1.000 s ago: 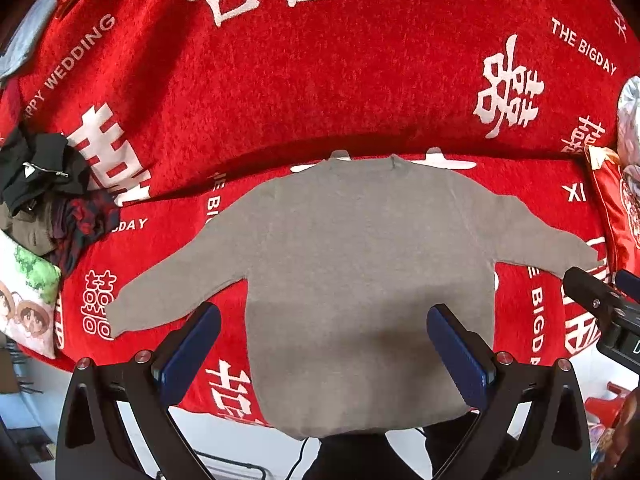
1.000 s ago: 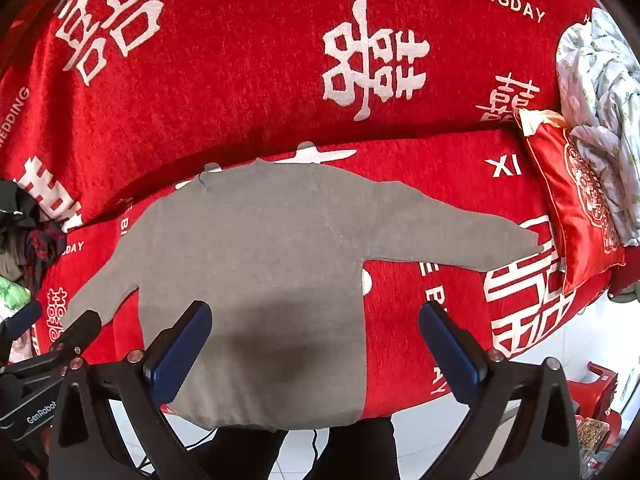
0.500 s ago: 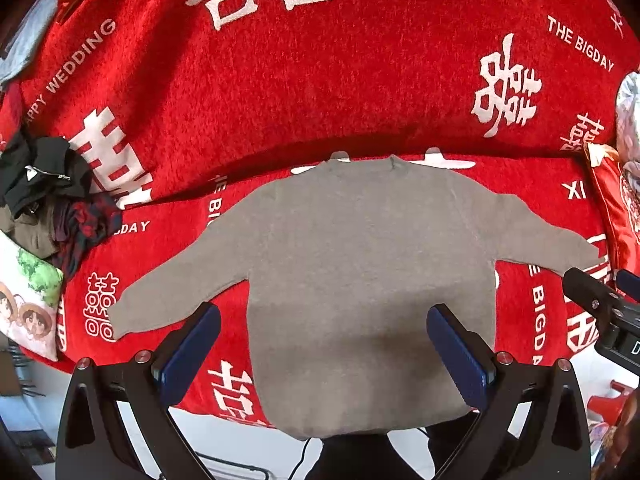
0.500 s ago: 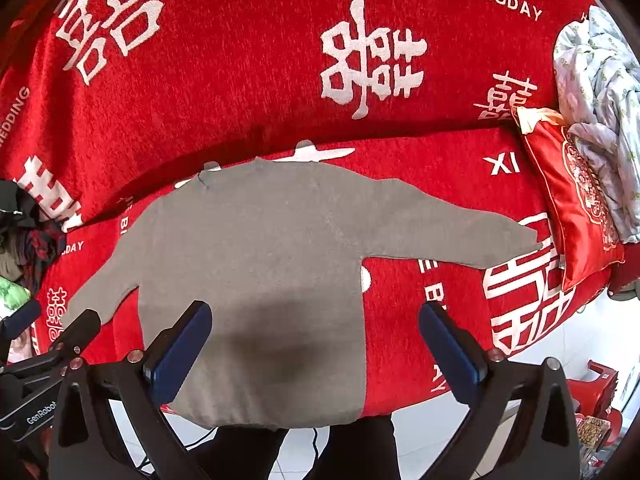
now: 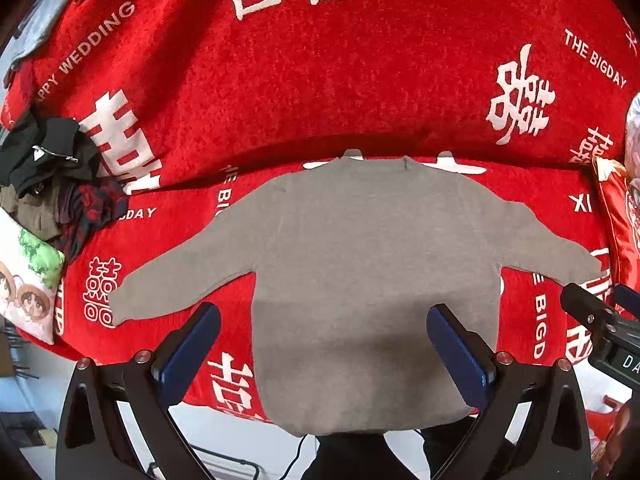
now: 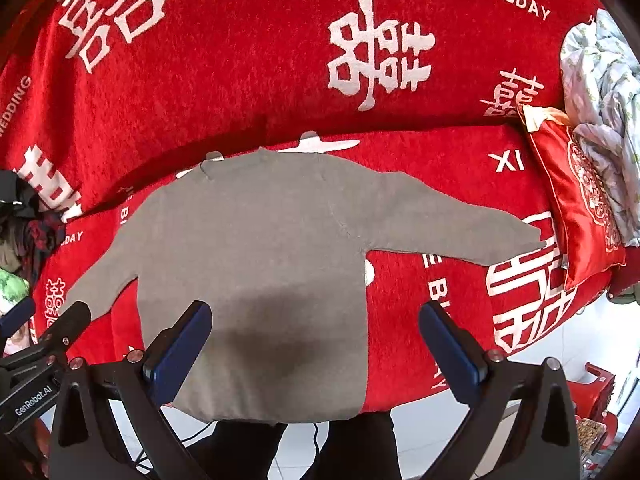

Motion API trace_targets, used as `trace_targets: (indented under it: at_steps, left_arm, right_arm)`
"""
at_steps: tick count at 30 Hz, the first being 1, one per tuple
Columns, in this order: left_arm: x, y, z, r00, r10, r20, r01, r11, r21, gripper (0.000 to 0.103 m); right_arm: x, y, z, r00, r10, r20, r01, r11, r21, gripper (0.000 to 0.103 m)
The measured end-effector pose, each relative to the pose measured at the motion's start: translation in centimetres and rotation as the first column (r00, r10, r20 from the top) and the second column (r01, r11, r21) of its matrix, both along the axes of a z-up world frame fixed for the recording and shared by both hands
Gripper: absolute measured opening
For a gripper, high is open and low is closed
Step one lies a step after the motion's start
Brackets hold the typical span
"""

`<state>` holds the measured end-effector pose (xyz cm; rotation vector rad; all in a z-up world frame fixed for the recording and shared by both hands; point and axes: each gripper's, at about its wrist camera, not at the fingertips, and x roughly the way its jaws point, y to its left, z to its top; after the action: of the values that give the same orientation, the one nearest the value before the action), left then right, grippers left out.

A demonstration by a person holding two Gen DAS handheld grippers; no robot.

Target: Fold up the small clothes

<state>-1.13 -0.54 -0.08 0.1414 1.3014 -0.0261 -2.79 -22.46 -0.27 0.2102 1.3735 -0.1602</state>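
The grey sweater lies flat and unfolded on the red sofa cover, sleeves spread, while both tools, left and right, hover above it open and empty, so every fold remains.

Red cover: "THE BIGDAY", "XI", perhaps "WEDDING".

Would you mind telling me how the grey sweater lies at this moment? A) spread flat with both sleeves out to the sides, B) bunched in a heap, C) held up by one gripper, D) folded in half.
A: the grey sweater lies flat on the red blanket, sleeves spread, while the left gripper and right gripper hover open above it.
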Motion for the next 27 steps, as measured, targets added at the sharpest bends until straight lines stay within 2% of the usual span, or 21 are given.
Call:
trace_targets:
  at_steps: [27]
  left_arm:
    - [0.26,0.43,-0.05,1.0,0.012,-0.001,-0.012,1.0,-0.005,0.103]
  right_arm:
    - [0.15,0.58,-0.27,1.0,0.02,-0.011,-0.02,1.0,-0.015,0.103]
